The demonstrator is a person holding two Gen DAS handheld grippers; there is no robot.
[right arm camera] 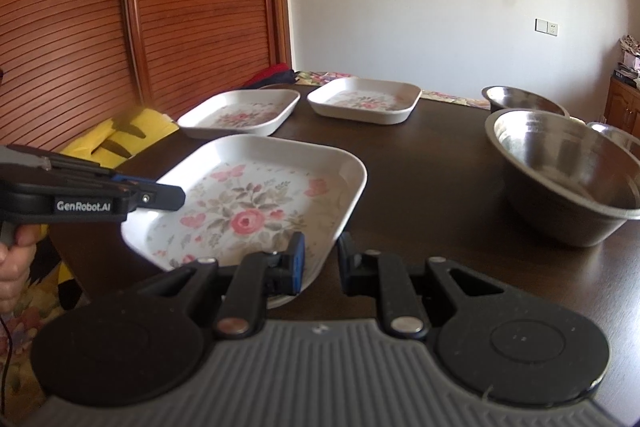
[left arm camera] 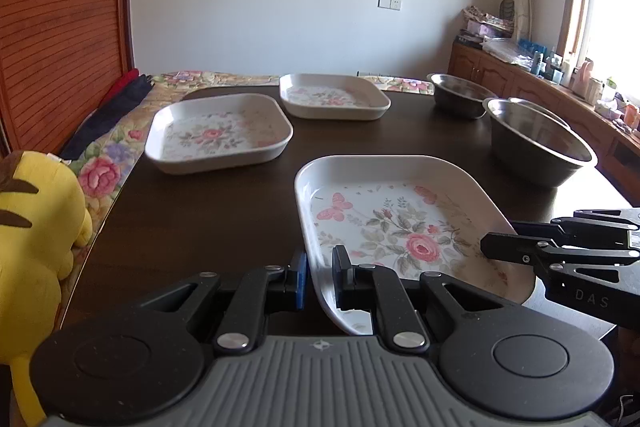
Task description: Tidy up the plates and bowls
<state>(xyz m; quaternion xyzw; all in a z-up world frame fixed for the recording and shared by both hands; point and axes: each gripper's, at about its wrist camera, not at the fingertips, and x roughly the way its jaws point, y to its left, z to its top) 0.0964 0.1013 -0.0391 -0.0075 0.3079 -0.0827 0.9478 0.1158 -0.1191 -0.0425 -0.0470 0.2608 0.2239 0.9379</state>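
A white square plate with a rose print [left arm camera: 400,227] [right arm camera: 248,211] lies nearest on the dark table [left arm camera: 200,219]. My left gripper [left arm camera: 320,275] [right arm camera: 176,195] is shut on its near left rim, one finger inside and one outside. My right gripper [right arm camera: 322,259] [left arm camera: 492,247] straddles the plate's right rim and stands open, a gap showing beside the rim. Two more floral plates [left arm camera: 218,135] [left arm camera: 332,97] sit apart at the far left. A large steel bowl [left arm camera: 536,143] [right arm camera: 560,171] and a smaller one [left arm camera: 460,95] [right arm camera: 520,99] stand on the right.
A yellow plush toy [left arm camera: 36,227] sits off the table's left edge on a floral cover. A wooden slatted door stands to the left. A cluttered wooden sideboard [left arm camera: 520,79] runs under the window on the right. A hand [right arm camera: 12,267] holds the left gripper.
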